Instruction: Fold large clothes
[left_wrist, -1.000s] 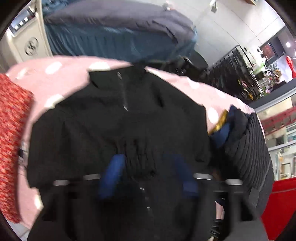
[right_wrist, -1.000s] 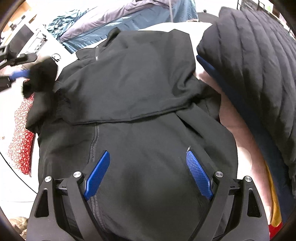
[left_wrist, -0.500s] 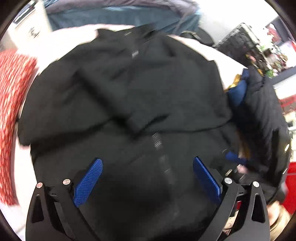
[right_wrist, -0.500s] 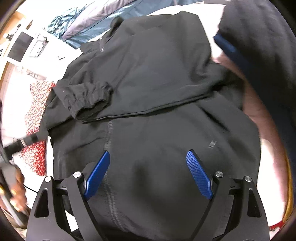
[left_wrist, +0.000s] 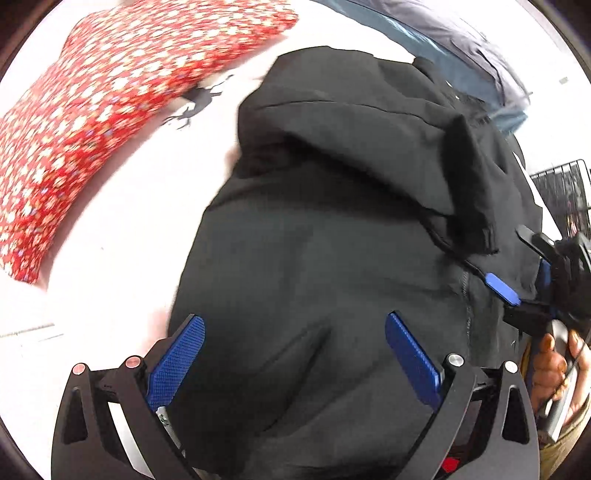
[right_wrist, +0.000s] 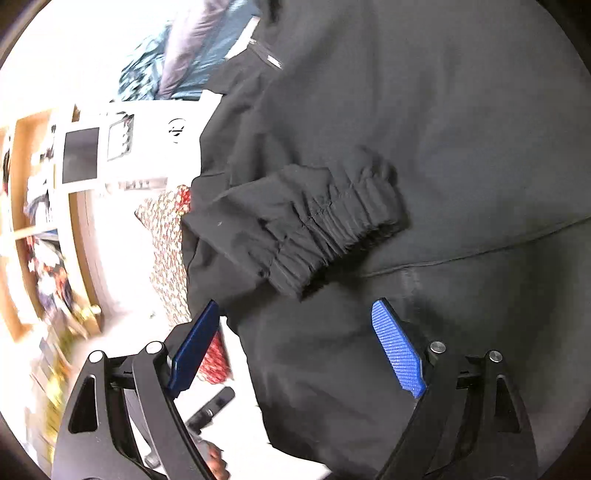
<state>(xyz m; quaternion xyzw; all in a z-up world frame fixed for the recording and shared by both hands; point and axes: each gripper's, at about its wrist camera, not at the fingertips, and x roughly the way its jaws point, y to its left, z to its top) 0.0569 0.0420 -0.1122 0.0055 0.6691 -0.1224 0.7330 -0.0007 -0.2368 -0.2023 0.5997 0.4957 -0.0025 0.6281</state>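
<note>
Black fabric fills both views: a jacket (left_wrist: 332, 258) lies spread on a pale surface (left_wrist: 122, 229) that may be a bed or a desk; I cannot tell which. Both sleeves look already laid across the body, one ending in a gathered elastic cuff (right_wrist: 332, 225) resting on the chest. Beside the jacket on the left lies a red floral cloth (left_wrist: 92, 92), close to it but not clearly touching.

Judging by how things lie, the sleeve fold is done and the step in hand is reaching down to the hem end for the lengthwise fold.

Over the lower left edge of the jacket hangs the left gripper (left_wrist: 295, 354), whose jaws have just been opening and now stand wide apart, with fabric below them but nothing pinched. Nearer the middle, just below the cuff, the right gripper (right_wrist: 295, 347) is likewise spread and empty.

The next move calls for each gripper to find a lower corner, close on all layers at once, then lift and carry the hem toward the collar (right_wrist: 266, 55) without dragging the sleeves out of place.
</note>
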